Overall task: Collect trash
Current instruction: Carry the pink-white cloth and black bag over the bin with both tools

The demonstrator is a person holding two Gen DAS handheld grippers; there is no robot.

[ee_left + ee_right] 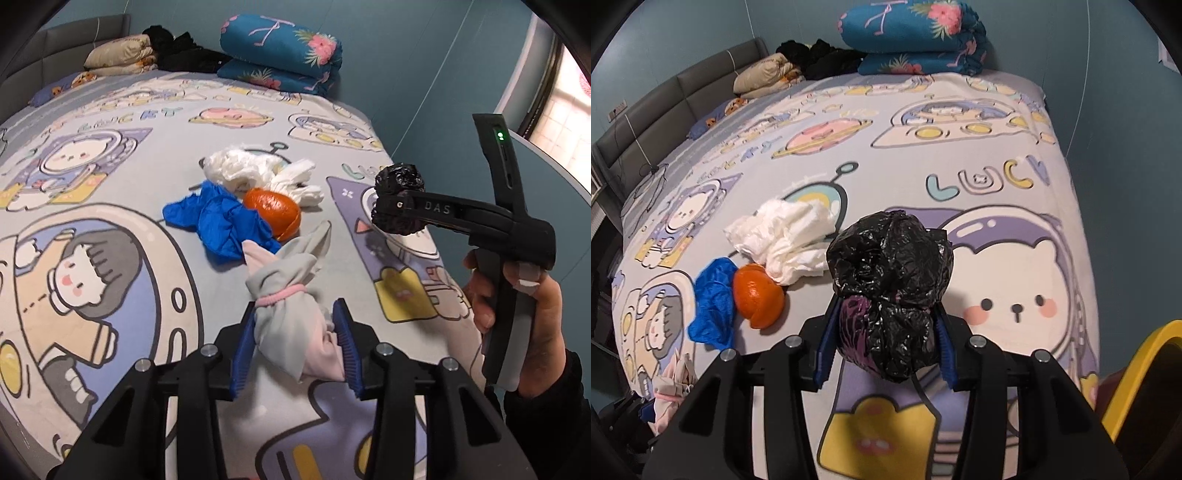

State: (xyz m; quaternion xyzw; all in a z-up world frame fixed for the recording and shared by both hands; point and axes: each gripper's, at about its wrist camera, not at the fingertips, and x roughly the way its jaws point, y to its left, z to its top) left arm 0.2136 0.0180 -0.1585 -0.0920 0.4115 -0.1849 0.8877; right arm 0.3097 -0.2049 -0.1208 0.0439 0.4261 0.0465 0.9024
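Cartoon astronaut bedsheet (979, 122) reading "LUC" is carrying the pile: white tissue wad (786, 236) touching the orange peel (759, 297), blue crumpled bag (714, 302) just beside the peel. Left gripper (297, 343) is clamping a grey-pink tied bundle (295, 317) near the peel. Right gripper (886, 343), marked "DAS", is clamping a black crumpled bag (890, 280), lifted clear of the sheet.

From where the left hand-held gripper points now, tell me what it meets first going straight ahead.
The left hand-held gripper is already shut on the grey-pink cloth bundle. Beyond it, probably the blue crumpled bag or the orange; depth is unclear.
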